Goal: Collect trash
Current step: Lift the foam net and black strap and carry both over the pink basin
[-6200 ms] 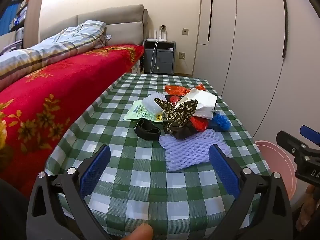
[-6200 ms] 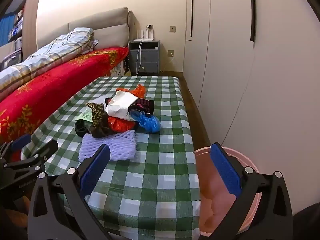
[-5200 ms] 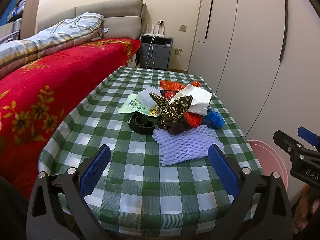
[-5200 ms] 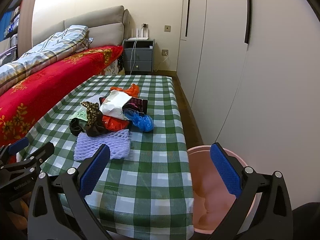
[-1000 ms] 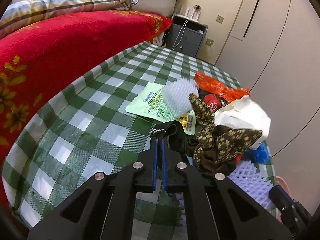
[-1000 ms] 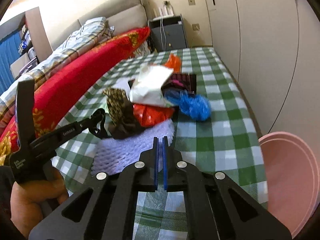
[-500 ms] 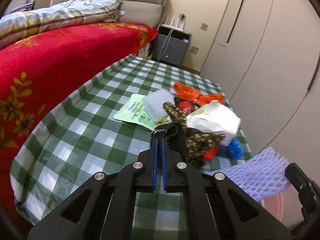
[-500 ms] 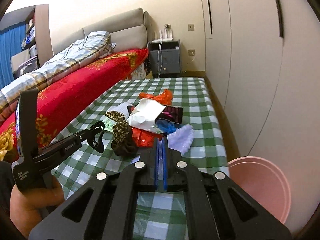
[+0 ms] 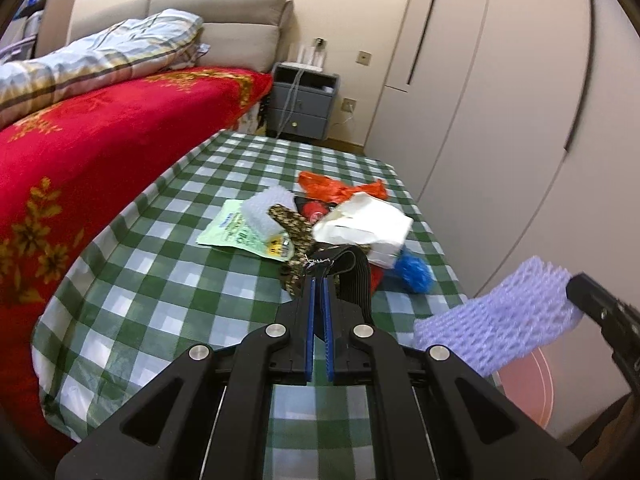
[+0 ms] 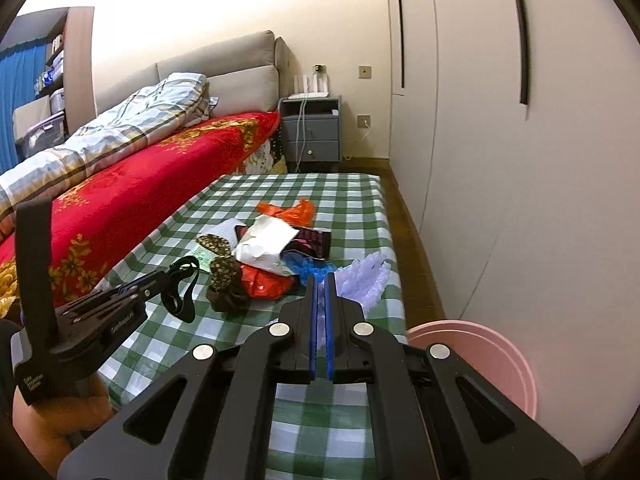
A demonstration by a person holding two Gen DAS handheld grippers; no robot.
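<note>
My left gripper (image 9: pixel 318 280) is shut on a black elastic band (image 9: pixel 348 266) and holds it above the green checked table (image 9: pixel 168 280); the band also hangs from it in the right wrist view (image 10: pixel 182 288). My right gripper (image 10: pixel 320 278) is shut on a purple foam net (image 10: pixel 366 276), lifted off the table near its right edge; the net also shows in the left wrist view (image 9: pixel 496 328). A pink bucket (image 10: pixel 492 356) stands on the floor right of the table. A trash pile (image 9: pixel 352 224) with white paper, an orange bag and a blue ball lies mid-table.
A red-covered bed (image 9: pixel 80 152) runs along the table's left side. A grey nightstand (image 9: pixel 302 106) stands at the far wall. White wardrobe doors (image 10: pixel 500 160) line the right side. A green leaflet (image 9: pixel 236 234) lies left of the pile.
Both grippers closed on their items and lifted them off the table. In the last half second the purple net has moved right toward the bucket; the band stays held up.
</note>
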